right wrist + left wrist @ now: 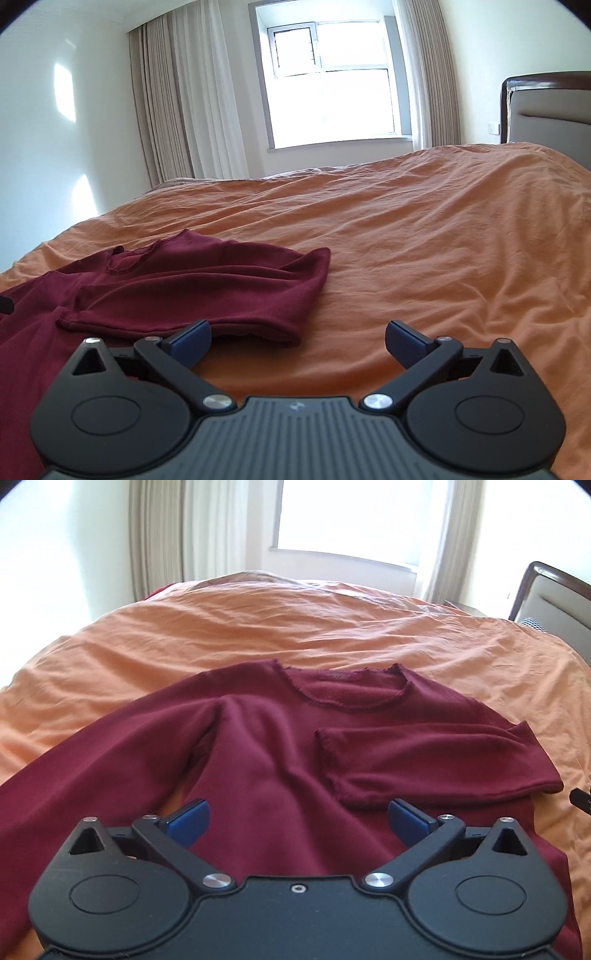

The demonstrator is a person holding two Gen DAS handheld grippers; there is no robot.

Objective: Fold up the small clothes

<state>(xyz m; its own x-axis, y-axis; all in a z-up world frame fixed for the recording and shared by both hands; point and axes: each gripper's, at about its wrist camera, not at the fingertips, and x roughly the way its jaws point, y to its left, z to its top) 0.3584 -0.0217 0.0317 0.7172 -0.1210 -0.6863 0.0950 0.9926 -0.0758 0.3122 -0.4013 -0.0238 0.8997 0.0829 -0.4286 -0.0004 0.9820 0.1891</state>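
Note:
A dark red long-sleeved top [273, 746] lies flat on the orange bedspread [332, 627], neckline [347, 694] away from me. Its right sleeve [436, 764] is folded across the chest; the left sleeve [92, 760] stretches out to the left. My left gripper [297, 821] is open and empty, hovering over the top's lower body. In the right wrist view the top [177, 291] lies at the left, folded sleeve [192, 314] nearest. My right gripper [297, 341] is open and empty over the bedspread [424, 258], just right of the top's edge.
A wooden headboard with grey padding [554, 594] [550, 110] stands at the right. Curtains [177, 103] and a bright window [332, 81] lie beyond the bed's far edge. A dark part of the other gripper [581, 799] shows at the right edge.

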